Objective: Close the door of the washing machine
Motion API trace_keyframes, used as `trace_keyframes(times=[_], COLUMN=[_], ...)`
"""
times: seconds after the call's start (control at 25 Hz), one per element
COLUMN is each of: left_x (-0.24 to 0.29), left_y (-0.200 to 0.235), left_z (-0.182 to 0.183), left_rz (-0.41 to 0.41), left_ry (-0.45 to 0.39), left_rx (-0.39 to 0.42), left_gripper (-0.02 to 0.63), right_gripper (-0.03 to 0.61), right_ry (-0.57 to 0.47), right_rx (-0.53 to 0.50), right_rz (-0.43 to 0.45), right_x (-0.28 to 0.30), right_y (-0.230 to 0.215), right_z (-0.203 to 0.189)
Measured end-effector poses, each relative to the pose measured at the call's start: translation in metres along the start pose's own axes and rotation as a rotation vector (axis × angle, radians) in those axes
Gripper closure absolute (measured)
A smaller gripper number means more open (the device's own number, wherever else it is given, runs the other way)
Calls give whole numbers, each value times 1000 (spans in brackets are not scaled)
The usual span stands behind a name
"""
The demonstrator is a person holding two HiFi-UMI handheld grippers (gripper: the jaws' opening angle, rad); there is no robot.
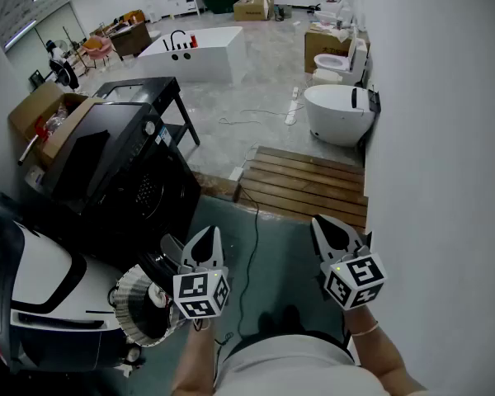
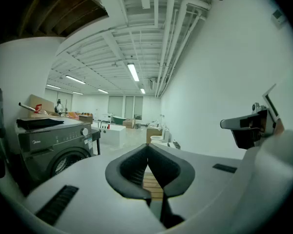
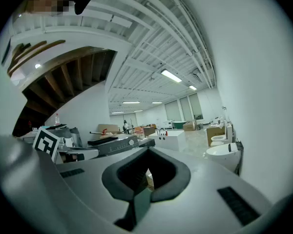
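Both tongs were clenched on nothing: left gripper (image 1: pixel 208 238) low centre, right gripper (image 1: pixel 323 228) lower right. What looked like the open washing machine door (image 1: pixel 143 304) sat lower left. A shove with closed tips could've skidded off its rim.

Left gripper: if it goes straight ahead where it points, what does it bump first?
Probably the low wooden platform; it shows right past the shut fingers. The washing machine stands off to the left.
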State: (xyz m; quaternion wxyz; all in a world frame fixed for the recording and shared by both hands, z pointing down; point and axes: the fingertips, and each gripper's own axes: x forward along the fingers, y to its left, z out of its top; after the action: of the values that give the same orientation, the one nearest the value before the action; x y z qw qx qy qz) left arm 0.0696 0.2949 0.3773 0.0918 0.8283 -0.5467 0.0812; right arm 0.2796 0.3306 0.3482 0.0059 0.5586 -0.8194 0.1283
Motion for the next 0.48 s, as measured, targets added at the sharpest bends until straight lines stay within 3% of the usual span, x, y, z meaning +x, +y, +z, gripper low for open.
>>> trace_keyframes(times=[0.48], left_x=[2], left_y=[-31], left_z=[-14], left_rz=[15], left_ry=[17], left_rx=[-6], left_gripper=[592], right_gripper=[572], right_ry=[5], right_rx=[52], right_rz=[10], right_x=[-21], right_y=[-26], right_z=[-13])
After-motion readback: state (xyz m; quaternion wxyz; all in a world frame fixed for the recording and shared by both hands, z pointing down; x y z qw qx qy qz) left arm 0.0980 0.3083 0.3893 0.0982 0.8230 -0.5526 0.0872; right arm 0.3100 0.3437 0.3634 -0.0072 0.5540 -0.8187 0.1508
